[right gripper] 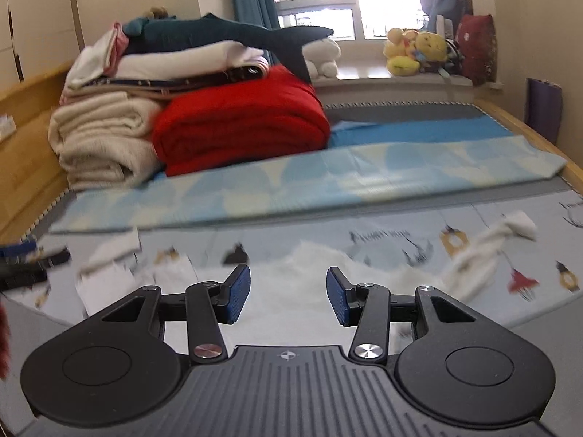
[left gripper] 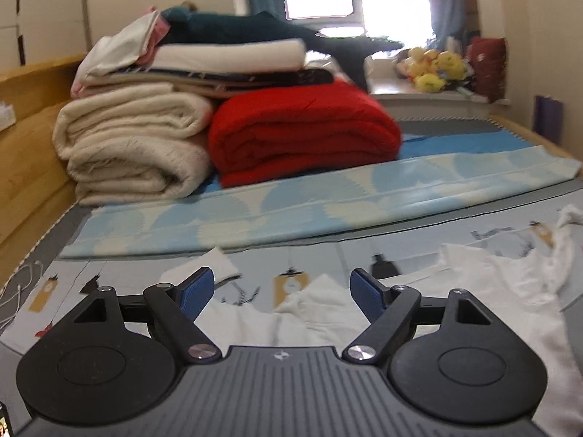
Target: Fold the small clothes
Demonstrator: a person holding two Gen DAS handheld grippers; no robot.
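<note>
A white small garment lies crumpled on the cartoon-print sheet, running off to the right under and past my left gripper. That gripper hovers above the cloth, jaws wide open, blue pads bare. In the right wrist view the same white garment spreads below my right gripper, whose jaws stand about half apart with nothing between them. A twisted white sock-like piece lies to its right, and another white piece to its left.
At the back left stand folded cream blankets and a red quilt, with a plush shark on top. A light blue mat crosses the bed. A wooden bed frame and a white cable are on the left.
</note>
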